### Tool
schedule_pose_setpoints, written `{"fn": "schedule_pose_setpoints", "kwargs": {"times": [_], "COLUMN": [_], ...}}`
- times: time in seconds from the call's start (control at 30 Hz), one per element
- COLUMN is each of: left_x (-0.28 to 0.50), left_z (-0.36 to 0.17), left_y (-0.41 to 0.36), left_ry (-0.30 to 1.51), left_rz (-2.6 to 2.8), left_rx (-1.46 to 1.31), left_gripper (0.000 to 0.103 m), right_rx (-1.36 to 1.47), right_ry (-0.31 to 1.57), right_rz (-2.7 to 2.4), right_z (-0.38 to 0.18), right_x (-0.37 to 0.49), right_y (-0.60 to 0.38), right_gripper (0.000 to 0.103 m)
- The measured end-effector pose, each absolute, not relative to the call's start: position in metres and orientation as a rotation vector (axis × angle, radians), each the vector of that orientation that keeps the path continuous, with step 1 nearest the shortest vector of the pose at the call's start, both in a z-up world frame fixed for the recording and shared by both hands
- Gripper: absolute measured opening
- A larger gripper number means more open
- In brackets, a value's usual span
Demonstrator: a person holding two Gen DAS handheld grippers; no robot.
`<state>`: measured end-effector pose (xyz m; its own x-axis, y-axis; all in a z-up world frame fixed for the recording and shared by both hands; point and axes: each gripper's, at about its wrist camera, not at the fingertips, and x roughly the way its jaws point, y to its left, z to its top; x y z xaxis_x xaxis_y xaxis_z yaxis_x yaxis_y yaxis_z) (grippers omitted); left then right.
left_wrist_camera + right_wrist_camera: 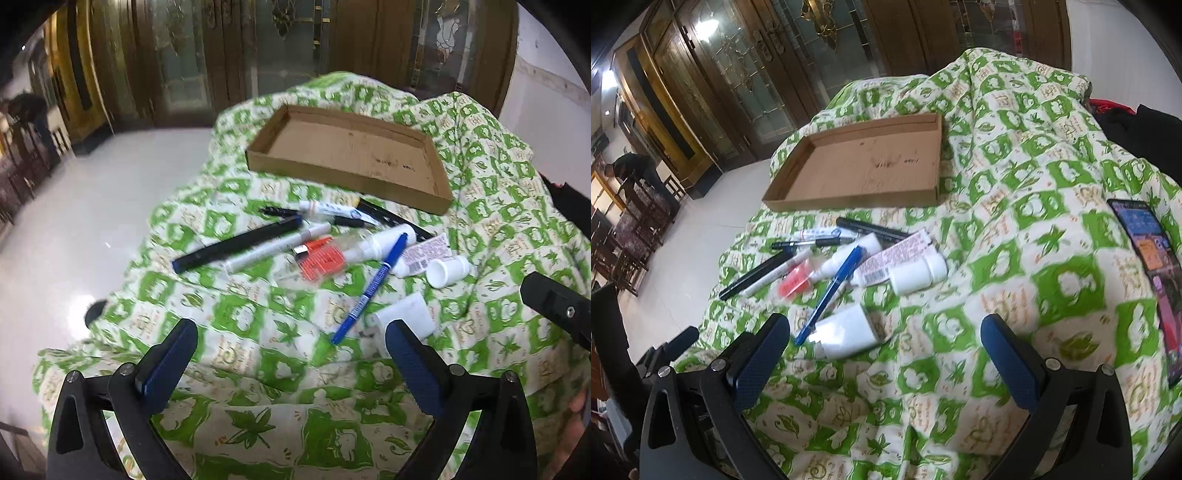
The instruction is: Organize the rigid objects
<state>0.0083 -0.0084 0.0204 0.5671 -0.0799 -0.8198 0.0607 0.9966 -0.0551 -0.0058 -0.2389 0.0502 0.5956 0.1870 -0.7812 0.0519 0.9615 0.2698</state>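
A shallow cardboard tray lies empty on a green-and-white patterned cloth. In front of it sits a loose heap: a blue pen, a black marker, a silver pen, an orange-capped item, a small white bottle, a labelled tube and a white charger block. My left gripper hovers open before the heap. My right gripper is open too, with the charger just beyond its left finger.
A phone with a lit screen lies on the cloth at the right. The other gripper's black body shows at the right edge of the left wrist view. White floor, wooden doors and a distant person lie to the left.
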Motion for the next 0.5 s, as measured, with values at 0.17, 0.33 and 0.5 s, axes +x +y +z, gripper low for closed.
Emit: {"fn": "schedule_pose_setpoints", "kwargs": {"times": [0.17,0.33,0.5], "left_x": [0.016,0.023,0.033], "left_z": [0.03,0.073,0.081], "left_y": [-0.01,-0.011,-0.011], "left_ry": [1.018,0.936,0.9], "left_rz": [-0.137,-0.138,-0.153], "left_rx": [-0.022,0.135,0.166], "left_gripper": [0.102,0.102,0.102], "right_rx": [0.26,0.175,0.052], "right_ry": [0.943,0.924,0.975], "right_rz": [0.111,0.167,0.275], "right_z": [0.058,0.084,0.093], "right_x": [0.004,0.026,0.032], "right_y": [-0.24,-0.243,-0.242], "right_gripper": [0.103,0.103,0.103]}}
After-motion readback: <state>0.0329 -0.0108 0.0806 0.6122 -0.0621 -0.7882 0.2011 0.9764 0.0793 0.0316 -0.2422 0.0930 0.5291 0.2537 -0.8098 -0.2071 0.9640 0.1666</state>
